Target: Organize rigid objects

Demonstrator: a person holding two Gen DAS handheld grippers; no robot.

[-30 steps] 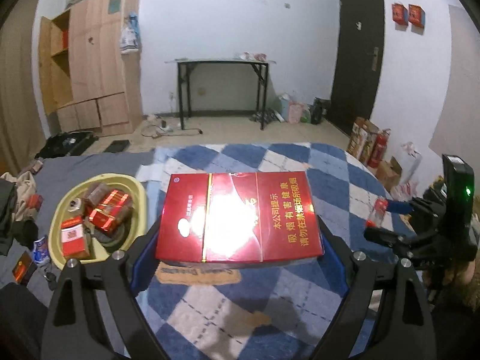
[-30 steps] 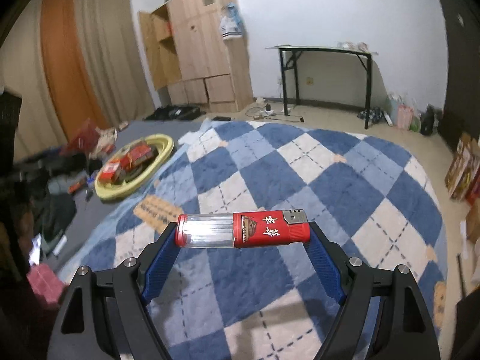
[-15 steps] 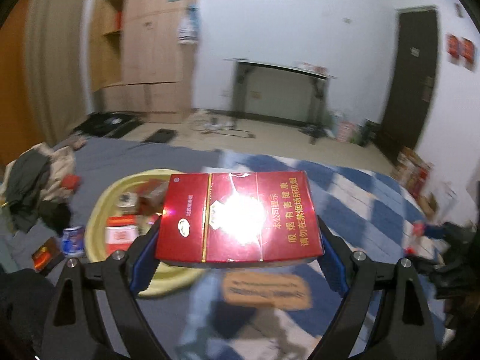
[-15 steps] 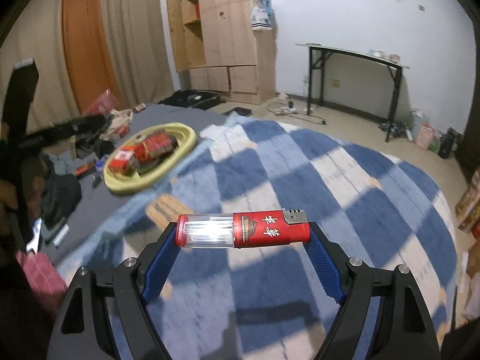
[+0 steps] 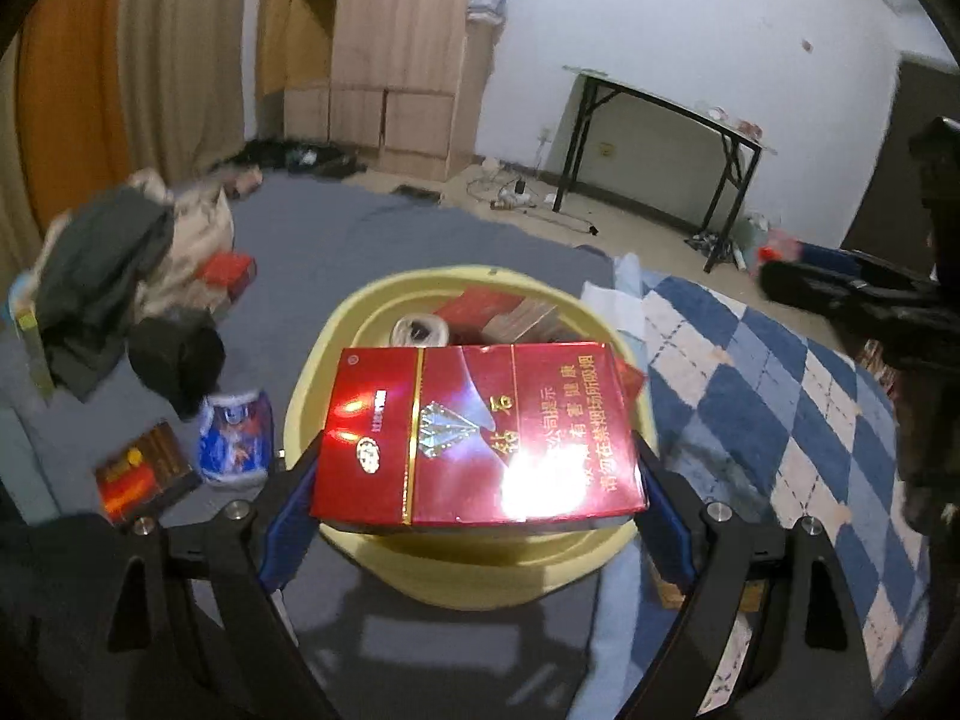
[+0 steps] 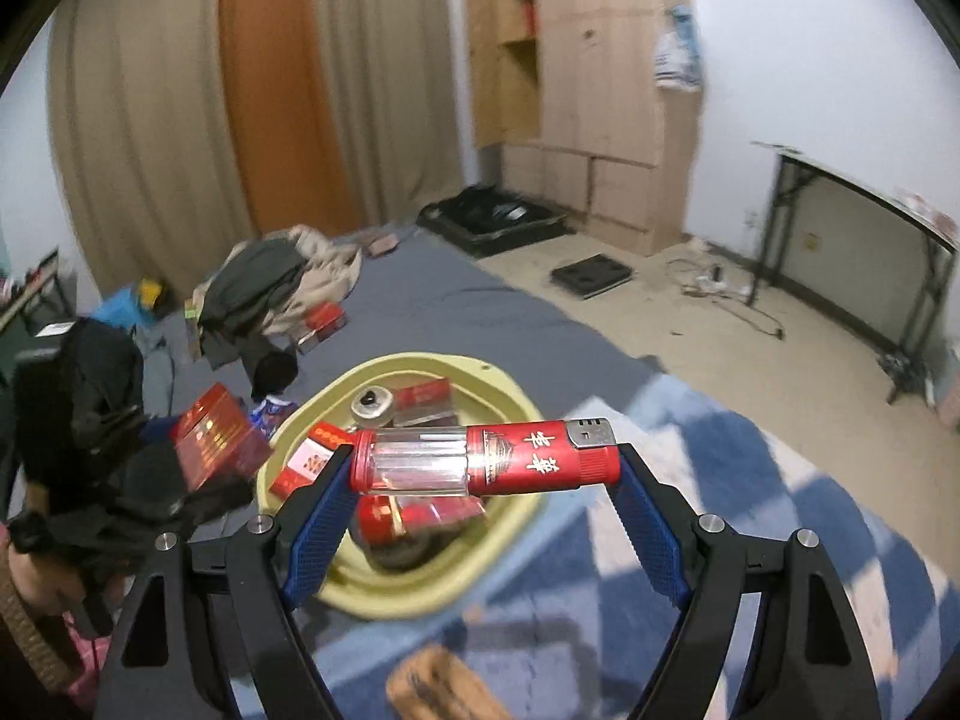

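Left claw [image 5: 477, 468] pinching flat glossy red cigarette carton [image 5: 477, 435] above round yellow plastic basin [image 5: 480, 579]; right claw [image 6: 483, 483] pinching red-and-clear cylindrical lighter [image 6: 483, 459] over same basin.

The right gripper [image 6: 485, 471] clamps a large red and clear lighter [image 6: 485, 462] crosswise between its blue-padded jaws, clear end to the left. Beyond it, on a grey sheet [image 6: 432, 294], a pale yellow basin [image 6: 510, 390] holds red cartons and a round tin [image 6: 372, 405]. At the near left, the left gripper [image 6: 180, 480] carries a red carton [image 6: 217, 435]. A blue and white checked blanket [image 6: 780, 498] spreads to the right. Far off stand beige curtains [image 6: 150, 108] and a wooden wardrobe [image 6: 600, 90].
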